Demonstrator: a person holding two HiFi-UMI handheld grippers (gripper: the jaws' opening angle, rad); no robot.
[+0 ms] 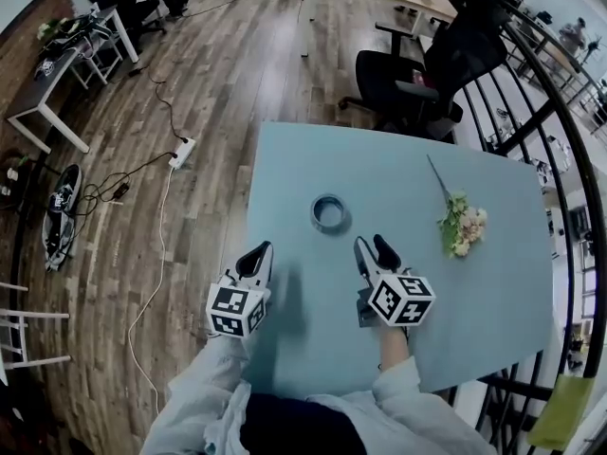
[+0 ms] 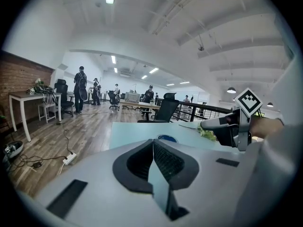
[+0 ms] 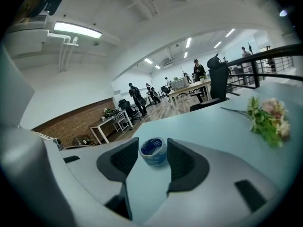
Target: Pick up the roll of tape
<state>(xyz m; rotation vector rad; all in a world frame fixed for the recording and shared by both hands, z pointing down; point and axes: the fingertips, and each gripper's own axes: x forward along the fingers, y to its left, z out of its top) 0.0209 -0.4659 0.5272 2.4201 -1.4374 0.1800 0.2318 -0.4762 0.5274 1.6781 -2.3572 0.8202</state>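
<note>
The roll of tape (image 1: 330,213), grey-blue with a blue core, lies flat in the middle of the light blue table (image 1: 493,311). My right gripper (image 1: 375,249) stands open a short way on the near side of it, not touching. In the right gripper view the roll of tape (image 3: 153,151) shows in the gap between the jaws, beyond their tips. My left gripper (image 1: 261,252) is shut on nothing near the table's left edge. From the left gripper (image 2: 152,144) the tape (image 2: 166,138) shows far ahead, with the right gripper (image 2: 226,126) to its right.
A small bunch of flowers (image 1: 462,224) lies right of the tape, also seen as flowers (image 3: 267,118) in the right gripper view. A black office chair (image 1: 408,79) stands beyond the table. A railing (image 1: 560,112) runs along the right. Cables and a power strip (image 1: 180,152) lie on the wooden floor at left.
</note>
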